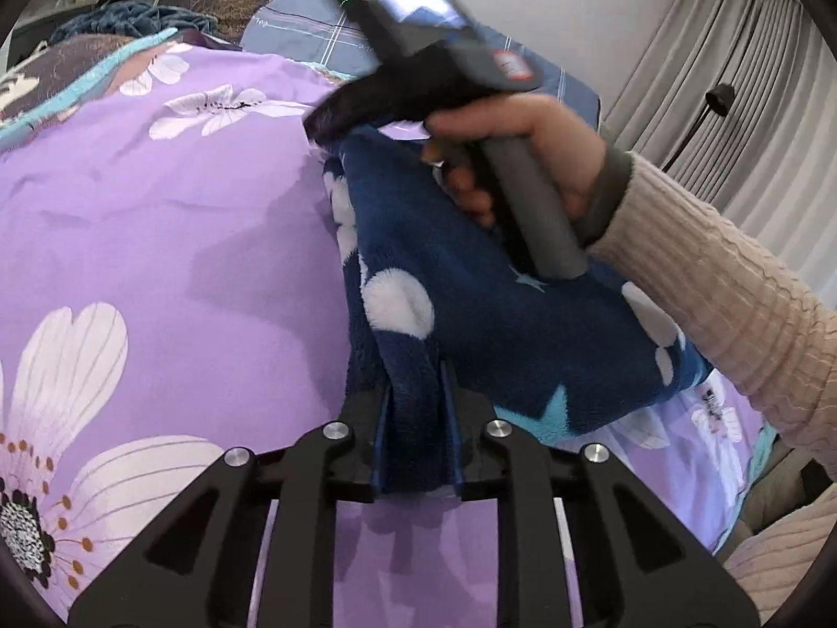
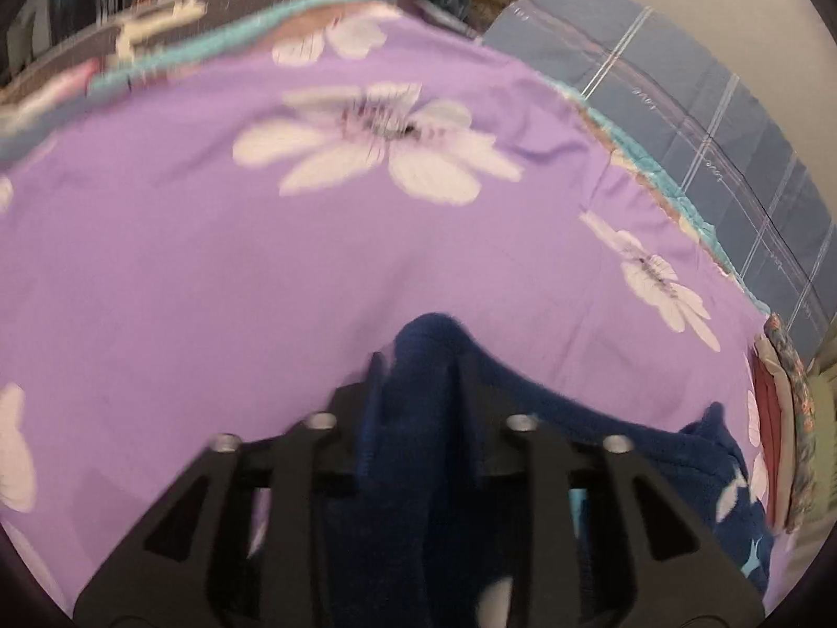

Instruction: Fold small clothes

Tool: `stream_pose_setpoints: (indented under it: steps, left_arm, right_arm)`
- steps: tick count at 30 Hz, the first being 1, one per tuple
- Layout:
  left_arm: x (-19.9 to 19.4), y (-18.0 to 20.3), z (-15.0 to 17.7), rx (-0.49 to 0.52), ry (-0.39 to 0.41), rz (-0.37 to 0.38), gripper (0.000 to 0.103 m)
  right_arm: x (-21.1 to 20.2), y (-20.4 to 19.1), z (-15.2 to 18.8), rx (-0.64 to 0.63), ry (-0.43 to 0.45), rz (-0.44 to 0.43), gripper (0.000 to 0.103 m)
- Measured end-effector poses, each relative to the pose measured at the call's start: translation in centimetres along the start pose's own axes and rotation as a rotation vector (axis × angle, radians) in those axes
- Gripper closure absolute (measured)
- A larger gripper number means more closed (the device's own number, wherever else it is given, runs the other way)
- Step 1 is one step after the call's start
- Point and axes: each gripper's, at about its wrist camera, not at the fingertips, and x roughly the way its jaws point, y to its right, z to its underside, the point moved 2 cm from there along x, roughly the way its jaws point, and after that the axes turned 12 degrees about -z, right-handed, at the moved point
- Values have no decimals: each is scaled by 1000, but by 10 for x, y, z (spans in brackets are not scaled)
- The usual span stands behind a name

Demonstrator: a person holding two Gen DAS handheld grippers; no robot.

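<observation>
Both hand-held grippers (image 1: 416, 392) (image 2: 418, 382) pinch navy fleece garment (image 1: 471, 314) over purple bedsheet (image 1: 157, 209).

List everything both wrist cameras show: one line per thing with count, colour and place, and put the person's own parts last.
Fleece garment: one, navy with white dots and light blue stars, lying on the bedspread, held at two edges.
Floral bedspread: one, purple with white flowers, covering the bed.
Checked bedding: one, grey-blue with pale lines, along the bed's far side.
Curtain: one, pale grey, right background of the left wrist view.
Folded fabric stack: one, red and patterned, right edge of the right wrist view.
Left gripper: one, black, shut on the fleece garment.
Right gripper: one, black, fleece bunched between its fingers.
Hand: one, in a cream ribbed sleeve, holding the right gripper's handle.
</observation>
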Motion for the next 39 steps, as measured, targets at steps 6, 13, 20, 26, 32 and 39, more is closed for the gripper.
stream_pose_setpoints:
  steps: [6, 13, 20, 26, 32, 39]
  left_arm:
    - [0, -2, 2, -23, 1, 23, 80]
    - [2, 3, 1, -3, -10, -15, 77]
    - [-5, 10, 9, 40, -13, -82, 71]
    - [2, 4, 6, 15, -38, -64, 69]
    - [-3, 17, 9, 80, -48, -134, 57]
    - [-25, 10, 13, 47, -37, -154, 54]
  right_arm:
    - [-65, -1, 15, -8, 97, -51, 52]
    - [-24, -1, 64, -11, 25, -33, 47]
    - [-55, -6, 62, 41, 56, -117, 52]
    - [-22, -5, 66, 83, -1, -162, 52]
    - [-28, -10, 70, 69, 28, -133, 49]
    - [-73, 20, 87, 207, 99, -231, 45]
